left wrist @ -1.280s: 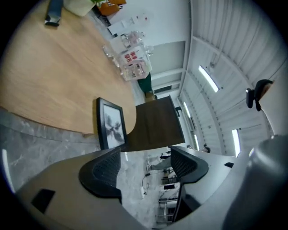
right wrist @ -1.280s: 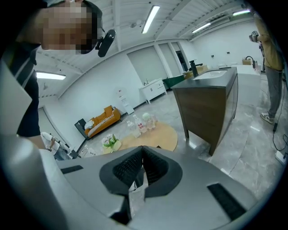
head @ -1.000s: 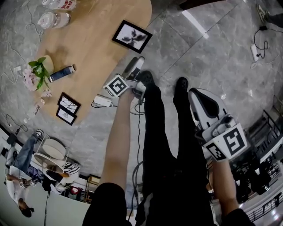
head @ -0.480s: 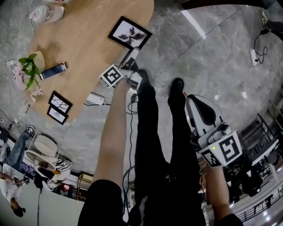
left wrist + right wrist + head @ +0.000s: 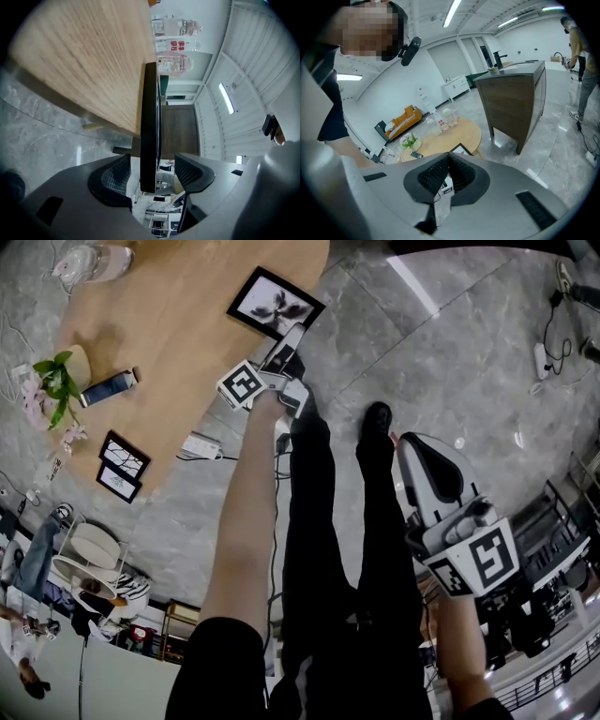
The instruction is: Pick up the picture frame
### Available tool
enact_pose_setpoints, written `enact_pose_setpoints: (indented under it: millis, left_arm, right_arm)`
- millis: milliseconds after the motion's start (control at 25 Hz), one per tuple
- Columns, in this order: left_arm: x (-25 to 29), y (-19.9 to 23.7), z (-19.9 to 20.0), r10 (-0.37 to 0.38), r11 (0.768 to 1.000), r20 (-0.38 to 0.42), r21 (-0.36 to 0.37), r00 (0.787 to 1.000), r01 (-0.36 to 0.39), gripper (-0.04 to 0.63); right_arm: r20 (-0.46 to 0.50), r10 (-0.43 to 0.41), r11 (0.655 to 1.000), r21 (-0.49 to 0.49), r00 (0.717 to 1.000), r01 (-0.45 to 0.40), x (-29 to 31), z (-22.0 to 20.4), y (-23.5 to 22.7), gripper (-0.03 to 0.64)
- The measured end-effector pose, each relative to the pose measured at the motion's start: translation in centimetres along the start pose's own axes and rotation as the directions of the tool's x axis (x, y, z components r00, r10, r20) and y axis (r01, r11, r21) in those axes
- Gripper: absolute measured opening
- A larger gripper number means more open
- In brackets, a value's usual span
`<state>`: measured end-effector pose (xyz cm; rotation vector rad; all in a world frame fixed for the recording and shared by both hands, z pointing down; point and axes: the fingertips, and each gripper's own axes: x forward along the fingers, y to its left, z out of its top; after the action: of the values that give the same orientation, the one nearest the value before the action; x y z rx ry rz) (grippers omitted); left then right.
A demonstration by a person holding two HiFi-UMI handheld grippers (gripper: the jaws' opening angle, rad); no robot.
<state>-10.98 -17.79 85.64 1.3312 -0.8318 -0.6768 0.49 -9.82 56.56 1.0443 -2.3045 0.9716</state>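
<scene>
Left gripper closing, newly astride frame

The floor is grey polished marble. A light wooden oval table stands on it. Further back are white walls, an orange sofa, a dark brown cabinet and long ceiling lamps.

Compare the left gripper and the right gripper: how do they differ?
The left gripper's jaws are apart, closing around the picture frame's edge; the right gripper's jaws are together, empty. The left gripper reaches the table; the right gripper hangs over the floor beside the person's legs. Both carry a marker cube.
</scene>
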Motion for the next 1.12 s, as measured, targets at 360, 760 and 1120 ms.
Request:
enact_pose_setpoints:
  millis: [360, 760, 1120]
  left_arm:
    - [1.1, -0.6, -0.4, -0.059, 0.998, -0.036, -0.002, 0.998, 0.059, 0.122]
    - [1.0, -2.2, -0.5, -0.091, 0.996, -0.049, -0.003, 0.995, 0.091, 0.08]
    - [0.3, -4.9, 0.5, -0.104, 0.994, -0.016, 0.036, 0.994, 0.105, 0.078]
  right_arm:
    - [-0.01, -0.01, 1.0, 0.015, 1.0, 0.01, -0.3, -1.1, -0.3, 0.012]
    - [0.005, -0.017, 1.0, 0.017, 1.0, 0.017, -1.0, -0.7, 0.2, 0.012]
    - [0.05, -0.023, 1.0, 0.013, 0.998, 0.022, -2.4, 0.9, 1.1, 0.012]
